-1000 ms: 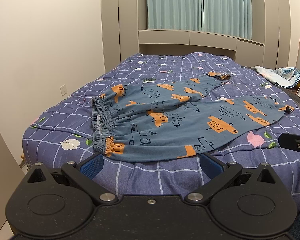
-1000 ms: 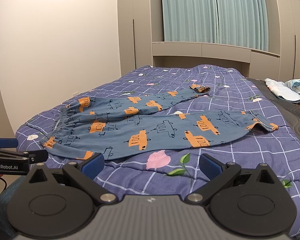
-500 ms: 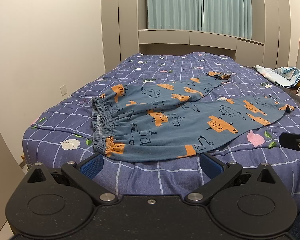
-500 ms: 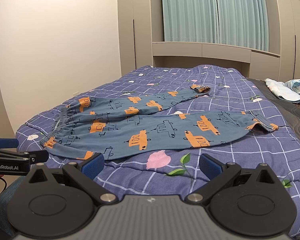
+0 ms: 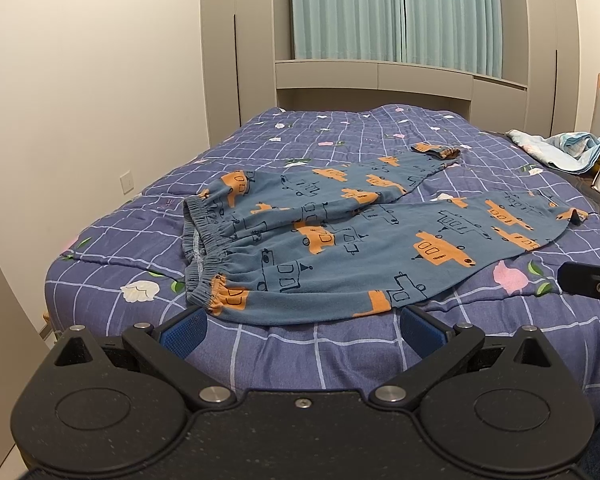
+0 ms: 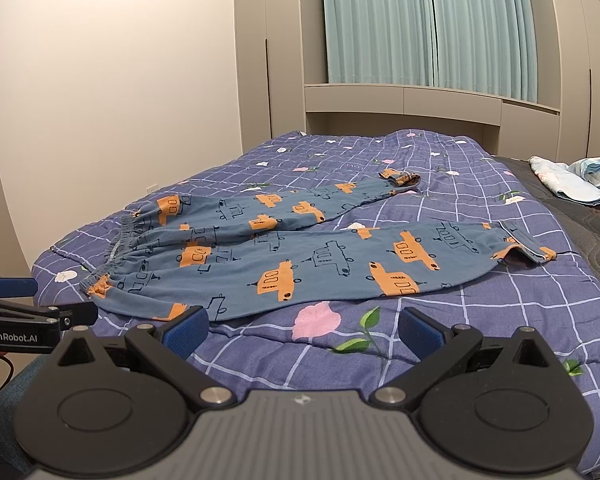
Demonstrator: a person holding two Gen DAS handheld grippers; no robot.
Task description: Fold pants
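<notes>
Blue pants with orange car prints lie spread flat on the bed, waistband at the left and both legs stretching right, also seen in the right wrist view. My left gripper is open and empty, just short of the near edge of the pants by the waistband. My right gripper is open and empty, over the bedspread just in front of the near leg. The left gripper also shows at the left edge of the right wrist view.
The bed has a purple checked spread with flowers. A crumpled light blue cloth lies at the far right. A wall stands left, wardrobes and curtains behind.
</notes>
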